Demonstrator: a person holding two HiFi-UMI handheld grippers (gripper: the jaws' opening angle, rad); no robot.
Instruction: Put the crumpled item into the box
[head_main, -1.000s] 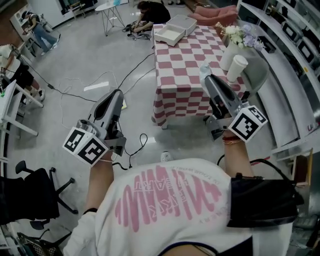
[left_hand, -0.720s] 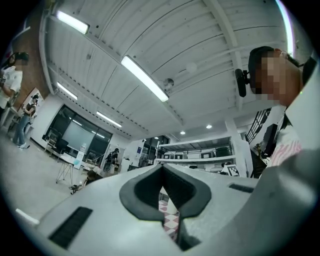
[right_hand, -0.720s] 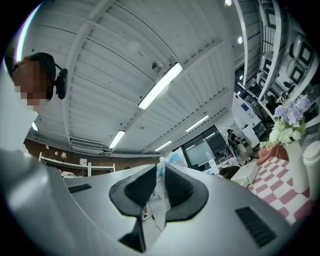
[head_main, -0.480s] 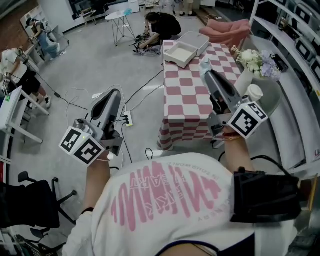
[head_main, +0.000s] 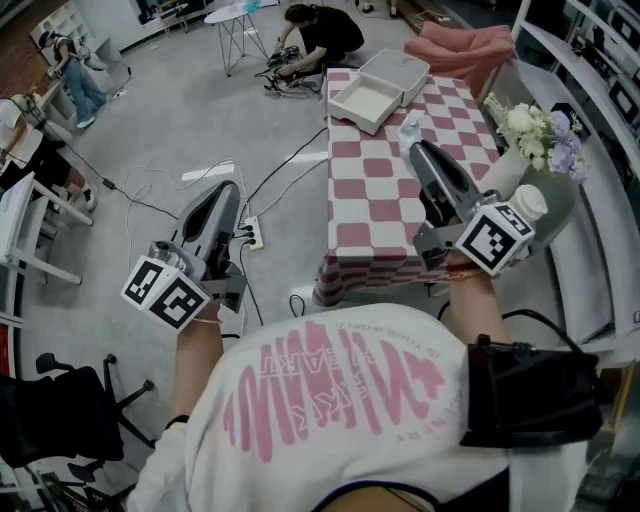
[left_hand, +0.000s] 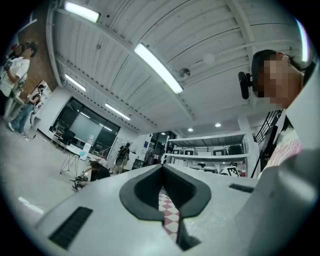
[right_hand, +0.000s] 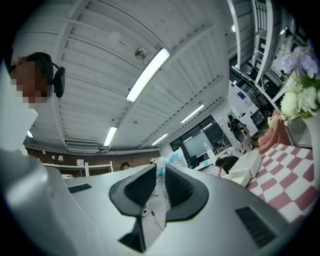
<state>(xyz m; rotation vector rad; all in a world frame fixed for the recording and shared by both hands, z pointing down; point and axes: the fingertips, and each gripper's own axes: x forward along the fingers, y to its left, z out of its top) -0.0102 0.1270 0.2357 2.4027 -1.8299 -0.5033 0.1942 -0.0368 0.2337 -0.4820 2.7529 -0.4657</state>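
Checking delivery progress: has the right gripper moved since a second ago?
Yes: the right gripper, gripping the crumpled item, has advanced over the checkered table toward the white box.

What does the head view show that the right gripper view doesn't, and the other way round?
Only the head view: the left gripper, a lidded cup and a black office chair. Only the right gripper view: the ceiling lights and a close look between the jaws. Both: the right gripper shut on the crumpled item, the open white box, the checked tablecloth and the flowers.
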